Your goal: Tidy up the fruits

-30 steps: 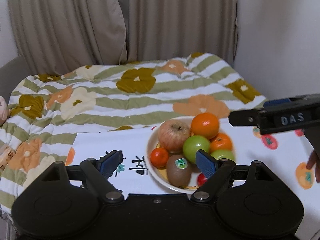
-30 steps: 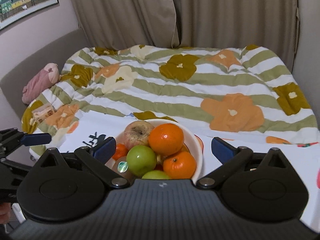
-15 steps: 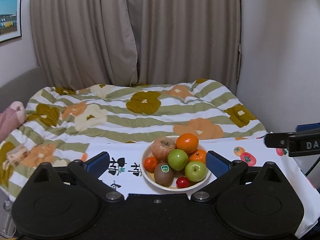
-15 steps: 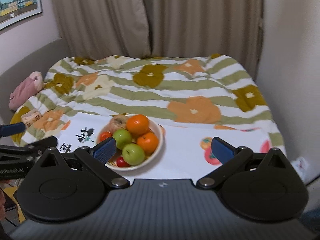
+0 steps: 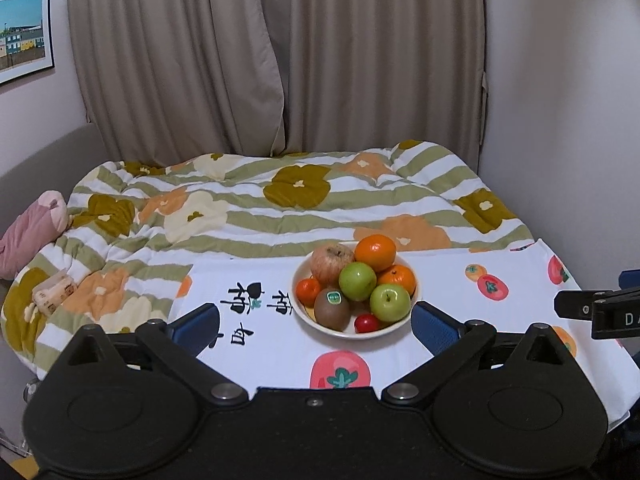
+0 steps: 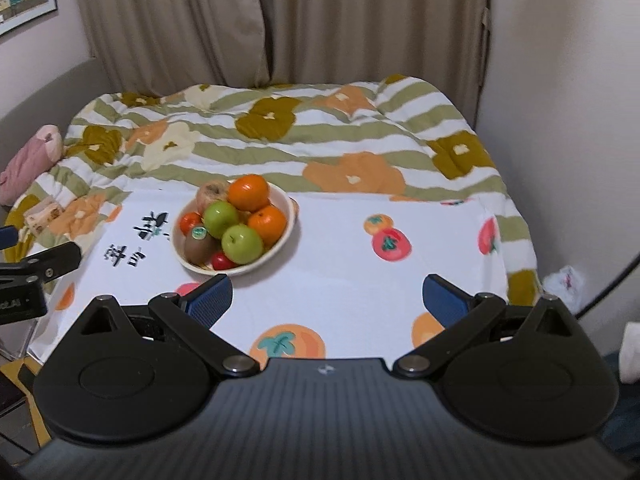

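- Left wrist view: a cream bowl (image 5: 414, 286) sits on a white cloth (image 5: 440, 344) printed with persimmons, spread at the foot of a flowered, green-striped quilt (image 5: 280, 208).
- Piled in it are two oranges, the top orange (image 5: 375, 253) highest, a reddish apple (image 5: 332, 263), two green apples with the front green apple (image 5: 390, 302) nearest, a stickered kiwi (image 5: 331, 309), a small tangerine (image 5: 308, 291) and a red cherry tomato (image 5: 367, 323).
- Left gripper (image 5: 316, 326) stands wide apart, empty, short of the bowl.
- Right gripper (image 6: 327, 298) is also spread wide with nothing between its pads; the bowl lies up-left of it.
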The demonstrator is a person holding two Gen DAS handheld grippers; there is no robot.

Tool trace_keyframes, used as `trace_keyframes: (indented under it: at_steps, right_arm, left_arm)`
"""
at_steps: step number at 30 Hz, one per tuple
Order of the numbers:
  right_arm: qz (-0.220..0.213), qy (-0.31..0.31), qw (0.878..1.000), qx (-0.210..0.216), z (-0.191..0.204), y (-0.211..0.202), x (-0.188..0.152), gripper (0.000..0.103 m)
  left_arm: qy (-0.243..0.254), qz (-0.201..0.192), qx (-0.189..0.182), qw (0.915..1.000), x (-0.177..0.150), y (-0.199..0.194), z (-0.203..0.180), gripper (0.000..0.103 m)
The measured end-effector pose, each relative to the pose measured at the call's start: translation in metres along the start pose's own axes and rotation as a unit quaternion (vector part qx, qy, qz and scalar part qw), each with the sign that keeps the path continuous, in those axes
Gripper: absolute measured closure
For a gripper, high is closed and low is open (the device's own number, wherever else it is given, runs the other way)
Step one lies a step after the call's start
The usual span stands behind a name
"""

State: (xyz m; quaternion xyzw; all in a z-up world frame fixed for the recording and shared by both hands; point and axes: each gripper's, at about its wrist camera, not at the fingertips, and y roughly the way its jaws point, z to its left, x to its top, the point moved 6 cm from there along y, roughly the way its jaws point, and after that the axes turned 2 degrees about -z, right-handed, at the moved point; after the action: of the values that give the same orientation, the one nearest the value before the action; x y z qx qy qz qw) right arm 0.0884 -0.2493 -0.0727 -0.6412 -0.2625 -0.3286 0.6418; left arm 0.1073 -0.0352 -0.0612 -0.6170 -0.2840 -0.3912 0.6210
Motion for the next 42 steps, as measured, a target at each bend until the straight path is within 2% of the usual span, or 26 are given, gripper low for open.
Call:
trace_keyframes:
  at_steps: [22, 42]
  right_arm:
    - [0.007, 0.023, 0.999, -0.023, -0.011, -0.006, -0.011, 0.0]
    - [0.007, 0.022, 0.999, -0.022, -0.011, -0.004, -0.011, 0.0]
  left_arm:
    - [0.007, 0.004, -0.011, 0.9999, -0.005, -0.004, -0.008, 0.0]
    - [0.006, 0.009, -0.008, 0.9999, -0.005, -0.002, -0.006, 0.0]
